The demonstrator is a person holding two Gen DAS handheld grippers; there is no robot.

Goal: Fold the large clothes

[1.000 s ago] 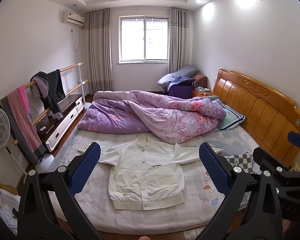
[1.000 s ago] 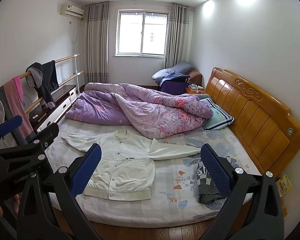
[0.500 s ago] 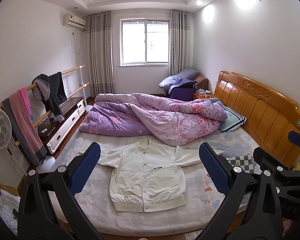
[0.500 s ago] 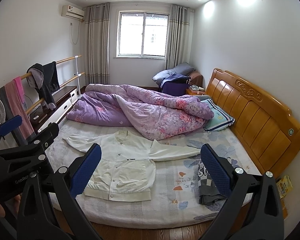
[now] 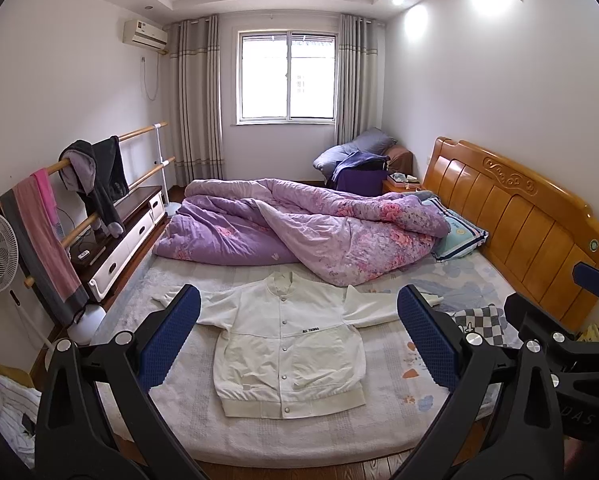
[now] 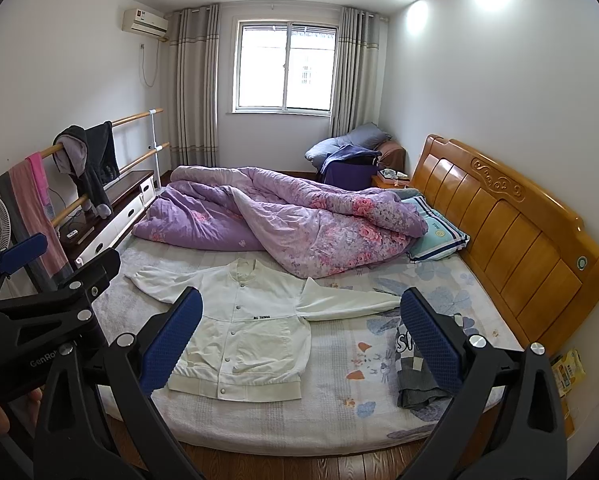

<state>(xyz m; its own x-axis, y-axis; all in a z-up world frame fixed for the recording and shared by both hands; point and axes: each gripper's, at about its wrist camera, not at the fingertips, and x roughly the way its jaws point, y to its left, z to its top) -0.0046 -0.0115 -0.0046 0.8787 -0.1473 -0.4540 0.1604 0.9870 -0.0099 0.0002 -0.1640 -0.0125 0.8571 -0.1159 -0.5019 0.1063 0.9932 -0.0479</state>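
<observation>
The left gripper hangs above the near edge of the bed with its blue-padded fingers spread wide and nothing between them. The right gripper is held beside it, likewise wide apart and empty. Ahead of and below both lies the white snap-button jacket, flat on the bed, front up, buttoned, with its sleeves stretched out to either side and its ribbed hem toward the grippers. From the left gripper the jacket sits centred between the fingers; from the right gripper it lies ahead and to the left. Beyond the jacket a purple floral quilt is bunched. A folded checked cloth lies ahead of the right gripper's right finger, near the wooden headboard.
</observation>
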